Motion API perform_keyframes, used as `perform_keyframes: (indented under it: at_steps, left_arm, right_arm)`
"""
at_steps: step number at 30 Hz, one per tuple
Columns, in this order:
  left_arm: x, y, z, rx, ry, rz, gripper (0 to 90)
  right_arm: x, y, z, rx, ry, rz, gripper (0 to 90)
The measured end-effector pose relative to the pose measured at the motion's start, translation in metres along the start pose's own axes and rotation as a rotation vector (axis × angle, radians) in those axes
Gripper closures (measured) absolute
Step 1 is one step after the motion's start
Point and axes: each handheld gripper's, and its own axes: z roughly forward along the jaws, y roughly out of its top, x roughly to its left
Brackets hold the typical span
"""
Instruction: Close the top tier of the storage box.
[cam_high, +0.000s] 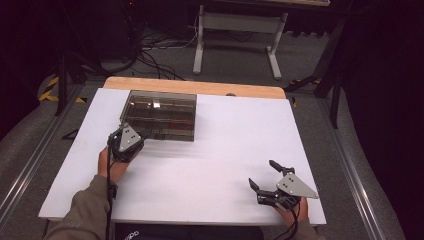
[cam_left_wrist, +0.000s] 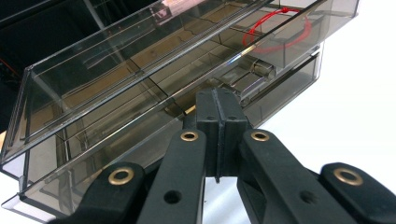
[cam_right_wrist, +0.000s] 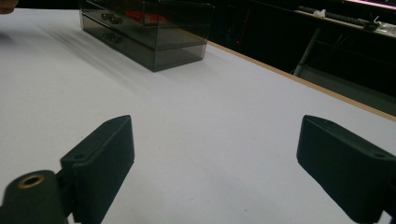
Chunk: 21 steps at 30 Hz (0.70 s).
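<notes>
High view: a smoked, see-through drawer box (cam_high: 161, 115) stood on the white counter (cam_high: 225, 150), toward 11 o'clock from the counter's middle and near its far edge. The left gripper (cam_high: 123, 134) sat at the box's front left corner, at about 7 o'clock from the box, with the person's left hand (cam_high: 112, 165) behind it and an olive sleeve (cam_high: 85, 210) trailing to the bottom edge. The right gripper (cam_high: 266, 175) rested low over the counter at about 5 o'clock from the counter's middle, well apart from the box, held by the right hand (cam_high: 295, 212).

Left gripper view: the left gripper's fingers (cam_left_wrist: 207, 114) were clenched, the 2 pads pressed flat against each other just in front of the box's lower front, close to a small clear handle (cam_left_wrist: 261, 70). Whether any thin part of the box lay pinched between them could not be told. The box (cam_left_wrist: 93, 88) showed stacked clear tiers with partitioned compartments, and a red ring-shaped item (cam_left_wrist: 299, 37) lay inside a compartment toward 1 o'clock.

Right gripper view: the right gripper's fingers (cam_right_wrist: 105, 163) were released, standing wide apart with bare counter (cam_right_wrist: 210, 154) between them. The box (cam_right_wrist: 149, 32) lay far off toward 11 o'clock, with 2 small handles visible on its front and a red item inside.
</notes>
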Motion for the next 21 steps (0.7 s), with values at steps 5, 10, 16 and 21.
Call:
perform_keyframes:
  at_steps: [5, 10, 16, 21]
  left_arm:
    - [0.002, 0.001, 0.003, -0.002, 0.004, -0.007, 89.4]
    - [0.003, 0.001, 0.008, -0.001, 0.013, -0.014, 89.4]
    - [0.003, 0.002, 0.011, 0.009, 0.028, 0.004, 89.4]
    - [0.005, 0.003, 0.014, 0.009, 0.035, 0.002, 89.4]
  right_arm:
    - [0.001, 0.0, 0.0, 0.002, 0.0, -0.003, 12.1]
    - [0.0, 0.0, 0.0, 0.003, -0.004, -0.001, 12.1]
    - [0.0, -0.001, 0.001, 0.009, 0.0, -0.001, 12.1]
    - [0.001, -0.001, 0.001, 0.011, 0.001, -0.006, 12.1]
